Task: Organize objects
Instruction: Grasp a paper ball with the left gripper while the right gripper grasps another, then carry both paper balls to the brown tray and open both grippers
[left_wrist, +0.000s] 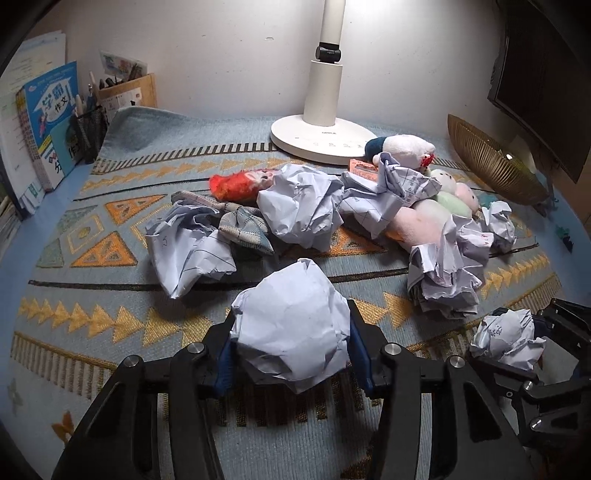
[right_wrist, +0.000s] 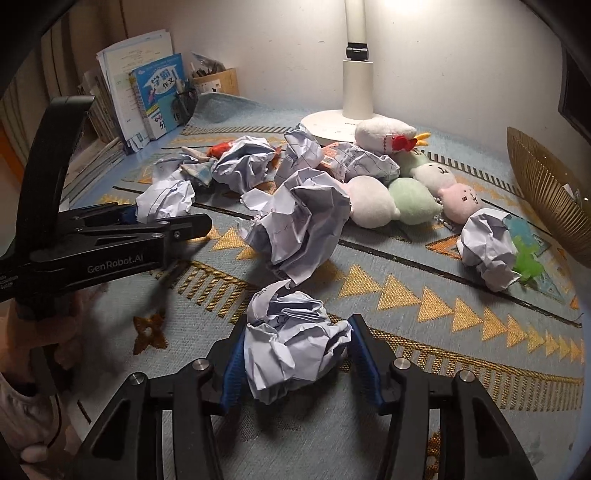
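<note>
**Desk:** Nearest the lens on each side, what have the tongs got?

**Photographer:** Black arms with blue pads. The left gripper (left_wrist: 291, 350) is clamped on a smooth paper ball (left_wrist: 291, 328), a pad pressed into each flank, over the patterned cloth (left_wrist: 110, 321). The right gripper (right_wrist: 295, 354) is closed on a more creased paper wad (right_wrist: 291, 343), its jaws fairly wide apart around the bulk. Whether either ball rests on the cloth or is lifted, I cannot tell.

**Desk:** What is cut off or unclear?

**Photographer:** Both tools run out of the bottom edge. A hand (right_wrist: 33, 369) on the left tool shows only as a blur at the margin of the right wrist view. Handwriting on the papers is too small to read.

**Desk:** And beyond them?

**Photographer:** Mid-cloth, loose crumpled sheets (left_wrist: 301, 206) lie heaped among soft toys, partly covering them: a pink plush (left_wrist: 417, 221) half under paper, a green plush (right_wrist: 413, 199), a white chicken plush (right_wrist: 384, 134) against the lamp base (left_wrist: 317, 136). A red-orange toy (left_wrist: 236, 182) and a plaid cloth piece (left_wrist: 240, 225) sit left of the heap.

**Desk:** Containers?

**Photographer:** A gold ribbed bowl (left_wrist: 491, 166) stands tilted at far right, contents hard to make out. Far left, a black mesh cup (left_wrist: 90, 133) holds pens beside upright books (left_wrist: 48, 122); behind it a wooden box (left_wrist: 129, 94) holds more stationery.
</note>
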